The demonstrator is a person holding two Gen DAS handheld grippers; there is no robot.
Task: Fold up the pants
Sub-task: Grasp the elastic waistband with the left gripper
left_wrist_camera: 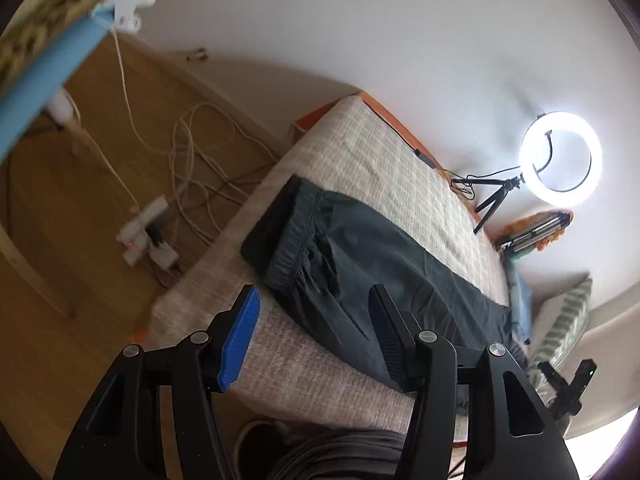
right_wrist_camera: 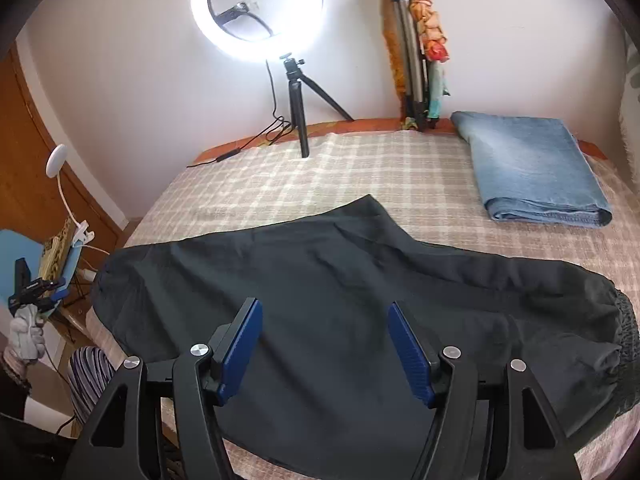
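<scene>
Two handheld grippers are shown above a bed covered by a beige plaid blanket (right_wrist_camera: pixel 360 176), on which a pair of dark pants (right_wrist_camera: pixel 340 300) is laid out. In the right wrist view the pants are spread lengthwise across the near half of the bed, with the gathered elastic waistband (right_wrist_camera: pixel 624 320) at the right edge and the leg end toward the left; the legs appear to have been laid one over the other, though this cannot be confirmed. The right gripper (right_wrist_camera: pixel 324 344) is held just above the middle of the pants, its blue-padded jaws wide apart and nothing held between them. In the left wrist view the same pants (left_wrist_camera: pixel 360 264) are seen from the other end, and the left gripper (left_wrist_camera: pixel 312 332) is poised over the near edge of the fabric, jaws likewise spread wide and empty; whether the right finger touches the cloth cannot be told. A folded pair of blue jeans (right_wrist_camera: pixel 532 168) is seen at the far right of the bed, well apart from the dark pants. A lit ring light (right_wrist_camera: pixel 256 8) on a small tripod is set at the far edge by the white wall, and cables and a power strip (left_wrist_camera: pixel 148 232) are seen on the wooden floor to the left. The task is judged to be at an early stage: at most a lengthwise fold is done, and the crosswise folds are left
</scene>
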